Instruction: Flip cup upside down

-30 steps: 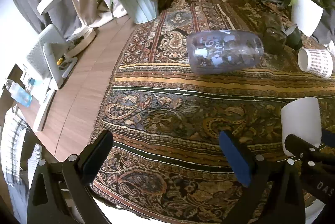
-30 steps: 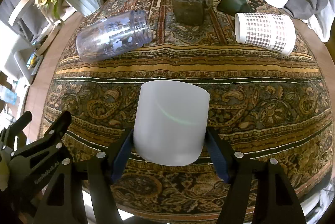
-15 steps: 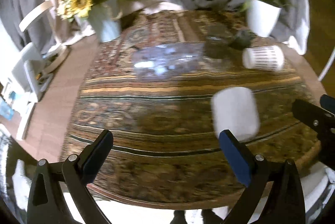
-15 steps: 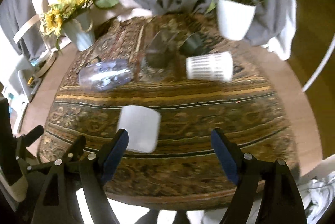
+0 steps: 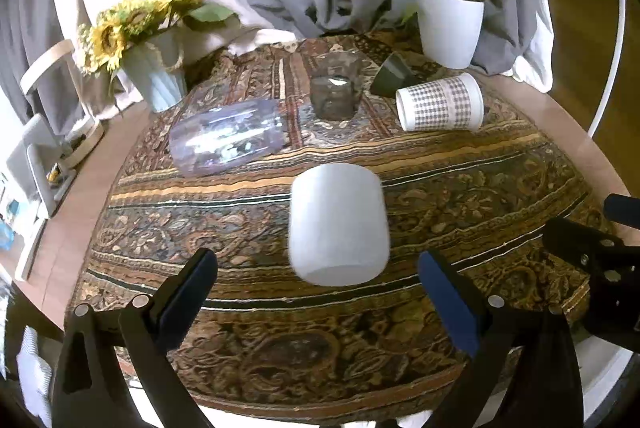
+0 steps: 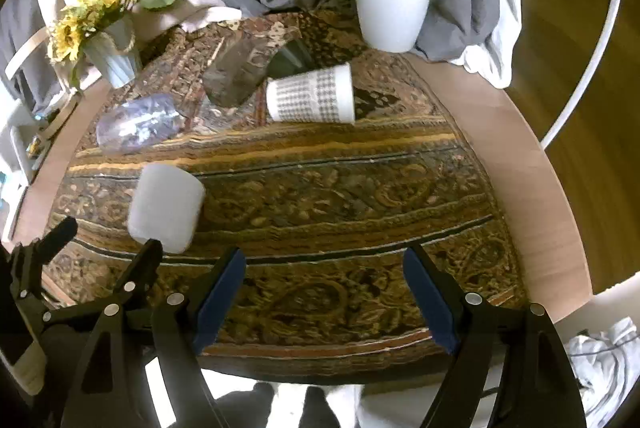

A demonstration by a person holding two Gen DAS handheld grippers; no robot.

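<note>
Patterned rug [image 5: 460, 196] w/ clear jar [image 5: 226, 136] on side; checked cup [image 5: 440, 108]; sunflowers [image 5: 132, 24]; potted plant [image 5: 450, 24]

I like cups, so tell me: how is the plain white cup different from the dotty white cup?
The plain white cup stands with its closed end up on the patterned cloth; the dotty cup lies on its side. The plain white cup has no pattern; the dotty cup has rows of small dark marks. The plain white cup sits nearer the grippers, the dotty cup farther back. Both are white and rounded.
</note>
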